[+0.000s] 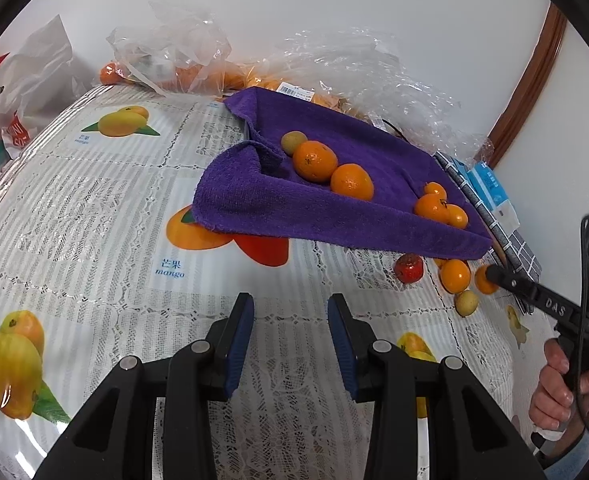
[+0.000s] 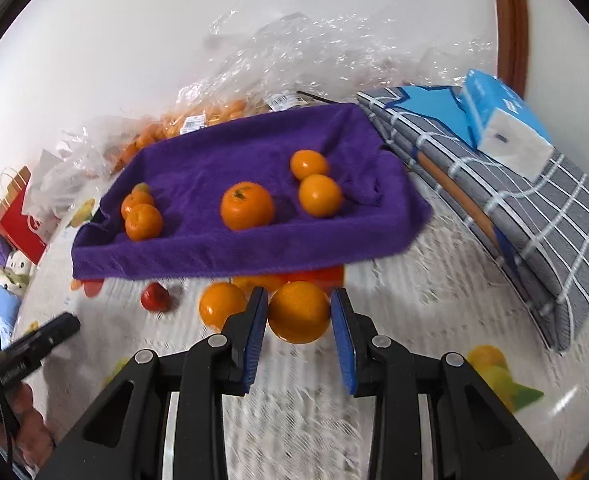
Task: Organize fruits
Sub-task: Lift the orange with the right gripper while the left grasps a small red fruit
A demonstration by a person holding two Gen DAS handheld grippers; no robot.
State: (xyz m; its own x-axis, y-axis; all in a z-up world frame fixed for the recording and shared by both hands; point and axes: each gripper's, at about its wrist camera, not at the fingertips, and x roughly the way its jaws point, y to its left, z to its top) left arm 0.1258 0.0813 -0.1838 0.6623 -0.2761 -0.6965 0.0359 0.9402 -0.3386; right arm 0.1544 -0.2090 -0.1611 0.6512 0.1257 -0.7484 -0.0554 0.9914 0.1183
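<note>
The right gripper (image 2: 298,320) is closing its fingers (image 2: 254,328) on an orange (image 2: 299,312), which is sitting between the blue pads, both of them touching its sides; it is gripping that fruit just in front of the near edge of the purple towel (image 2: 230,252). Whether the orange is resting on the table (image 2: 394,320) or hanging just clear of it cannot be told. The towel, holding several oranges already, is lying directly ahead of the fingers and above the held fruit in the view, so the coming move is judged to be forward and over that raised edge. The orange is round, offering no long axis. The left gripper (image 1: 290,344) is hovering with its fingers apart and gripping nothing, farther from the loose fruit, while another orange (image 2: 220,306) and a small red fruit (image 2: 156,297) are waiting just to the left.
</note>
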